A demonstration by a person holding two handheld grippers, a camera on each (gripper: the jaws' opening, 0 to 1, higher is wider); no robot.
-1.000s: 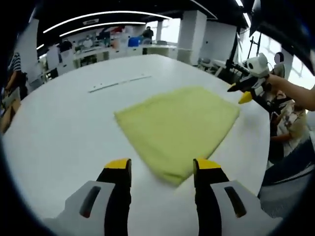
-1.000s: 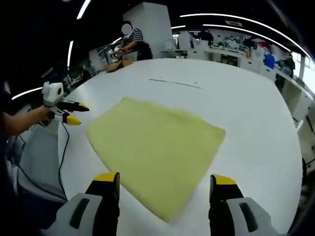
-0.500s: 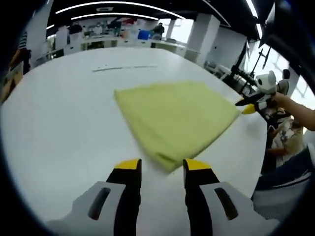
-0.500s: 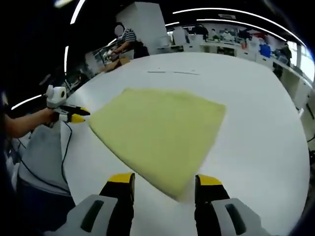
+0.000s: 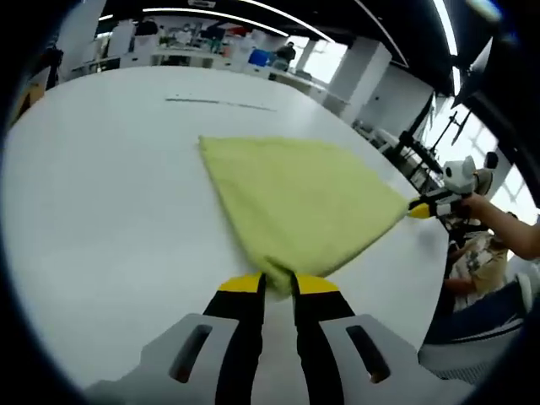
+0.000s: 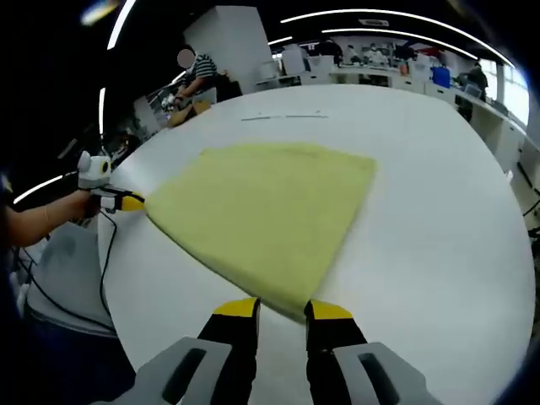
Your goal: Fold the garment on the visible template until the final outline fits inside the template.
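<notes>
**A:** You are working both corners of the yellow cloth (image 5: 299, 198) at once. It is lying flat on the white table (image 5: 101, 211), short of the thin line marking (image 5: 219, 103) beyond its far edge. Your left gripper (image 5: 278, 285) is sitting at the cloth's near corner with its jaws drawn almost together, seemingly nipping that corner, though the fabric inside the tips is hard to make out. Your right gripper (image 6: 281, 310) is doing the same at another corner, jaws nearly closed on the edge.

**B:** So what is worrying you?

**A:** The bites are looking shallow. If you are lifting on only the top layer, the cloth is likely to peel open instead of folding over. And if one hand is pulling ahead of the other, the fold will probably skew and the outline may be spilling past the template.
</notes>
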